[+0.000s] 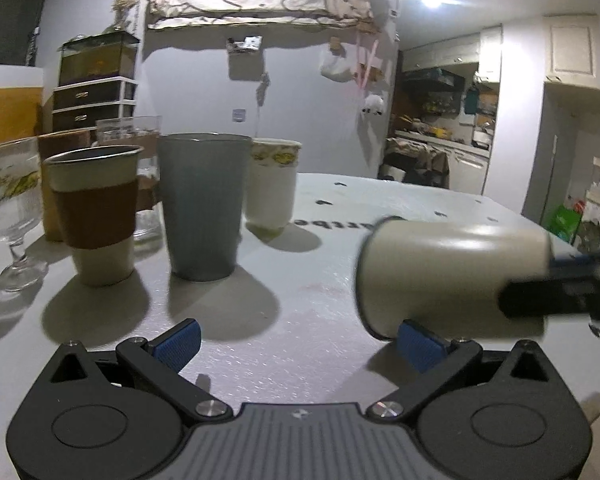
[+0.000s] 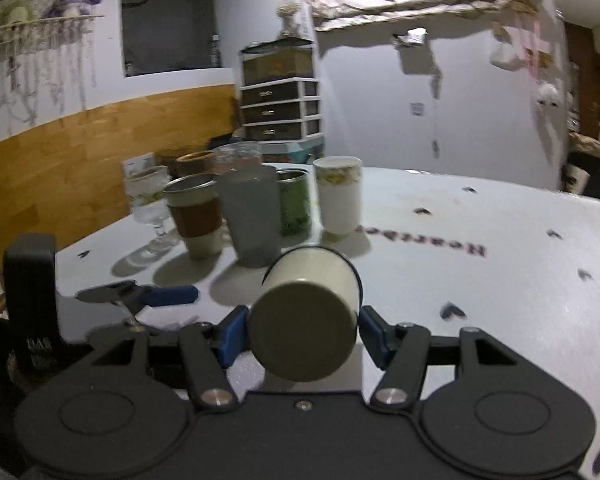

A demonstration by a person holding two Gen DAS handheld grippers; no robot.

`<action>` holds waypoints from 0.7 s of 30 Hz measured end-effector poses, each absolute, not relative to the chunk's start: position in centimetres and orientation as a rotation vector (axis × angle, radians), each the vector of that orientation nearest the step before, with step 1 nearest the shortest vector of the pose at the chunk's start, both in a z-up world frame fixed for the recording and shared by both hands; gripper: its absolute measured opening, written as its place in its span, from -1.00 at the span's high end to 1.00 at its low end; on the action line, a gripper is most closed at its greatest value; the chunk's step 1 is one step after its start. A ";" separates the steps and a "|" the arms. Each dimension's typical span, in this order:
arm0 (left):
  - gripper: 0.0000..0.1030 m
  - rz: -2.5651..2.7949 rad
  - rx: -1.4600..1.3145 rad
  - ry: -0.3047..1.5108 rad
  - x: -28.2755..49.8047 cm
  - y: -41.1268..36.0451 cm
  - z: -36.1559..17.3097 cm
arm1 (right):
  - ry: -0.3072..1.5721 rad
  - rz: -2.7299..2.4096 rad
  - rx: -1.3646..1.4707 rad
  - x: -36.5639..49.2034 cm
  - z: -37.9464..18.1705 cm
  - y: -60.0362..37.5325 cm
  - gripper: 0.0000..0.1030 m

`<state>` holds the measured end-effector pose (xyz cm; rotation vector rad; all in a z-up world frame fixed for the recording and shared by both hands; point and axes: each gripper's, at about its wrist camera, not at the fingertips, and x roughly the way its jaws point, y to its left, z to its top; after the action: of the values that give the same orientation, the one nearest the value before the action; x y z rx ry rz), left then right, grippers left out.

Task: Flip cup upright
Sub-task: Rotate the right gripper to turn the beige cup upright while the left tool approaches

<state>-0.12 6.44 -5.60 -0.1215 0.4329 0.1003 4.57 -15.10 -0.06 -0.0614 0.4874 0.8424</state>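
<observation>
While the white table [image 2: 480, 292] carries a cluster of upright cups at its far side, among them a grey tumbler [image 1: 202, 206] and a brown-sleeved cup [image 1: 96, 208], the cream cup [image 2: 306, 320] lies on its side, base toward the right gripper [image 2: 300, 334]. That gripper's blue pads [image 2: 232, 334] flank the base; whether they clamp it is unclear. The left gripper [image 1: 298, 346] gapes wide, holding nothing, beside the cup's rim.

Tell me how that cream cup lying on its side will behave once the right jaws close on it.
Likely rigid: the cream cup keeps a clean round rim. Its smooth, glossy wall may slip between the right gripper's pads. Lying sideways on the table, it could roll if released.
</observation>
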 end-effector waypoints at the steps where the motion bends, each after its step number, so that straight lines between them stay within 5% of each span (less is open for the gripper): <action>1: -1.00 0.104 -0.129 0.428 -0.2 6.6 -5.5 | 0.497 0.838 -0.045 4.5 -0.4 -15.4 -0.18; 10: -0.91 -0.032 -0.346 0.473 0.3 8.9 -3.7 | 0.574 0.753 -0.023 3.5 -3.5 -15.2 -0.18; 21: -0.70 -0.352 -0.799 0.758 5.6 9.2 -6.0 | 0.538 0.735 -0.033 3.1 -4.0 -14.7 -0.18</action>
<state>5.56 9.25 -6.03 -0.7986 0.7581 -0.3520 3.08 -14.71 -4.01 -0.0331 0.5383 0.7349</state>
